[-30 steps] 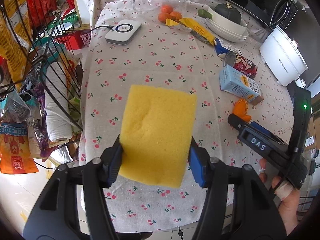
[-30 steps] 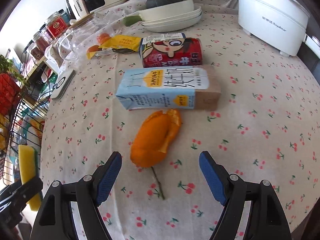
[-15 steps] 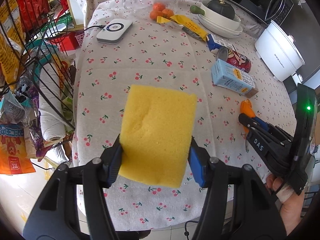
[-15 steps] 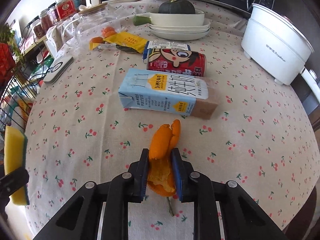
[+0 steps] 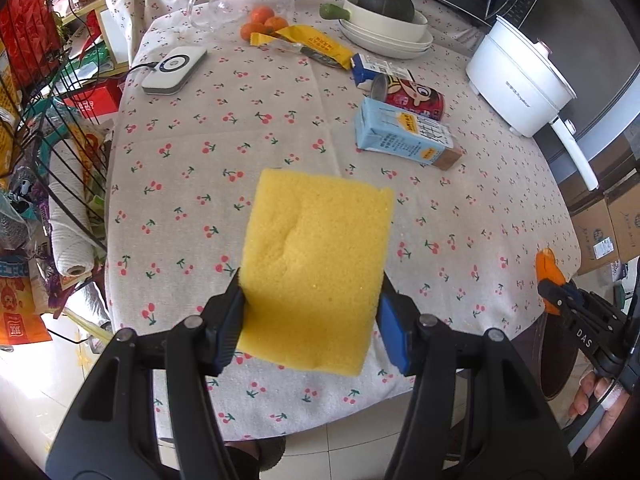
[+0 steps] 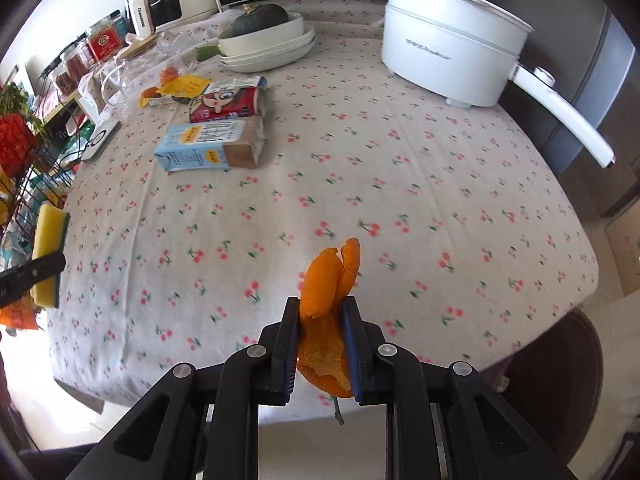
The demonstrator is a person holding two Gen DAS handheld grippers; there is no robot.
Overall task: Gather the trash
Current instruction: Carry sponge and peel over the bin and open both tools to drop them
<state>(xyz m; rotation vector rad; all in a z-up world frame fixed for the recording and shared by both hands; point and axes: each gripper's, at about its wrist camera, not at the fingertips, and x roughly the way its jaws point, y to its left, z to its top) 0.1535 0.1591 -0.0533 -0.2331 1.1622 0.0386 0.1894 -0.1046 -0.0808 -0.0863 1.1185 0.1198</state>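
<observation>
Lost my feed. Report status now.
Right hand-held gripper shut on orange peel, clear of table. Left hand-held gripper clamps yellow sponge. Carton, can still lying there.

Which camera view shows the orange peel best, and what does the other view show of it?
The right wrist view shows the orange peel best: it is large and central, pinched in the right gripper. The left wrist view shows only its tip at the far right edge, above that gripper.

Left tongs clamped wide — right tongs pinched nearly closed
</observation>
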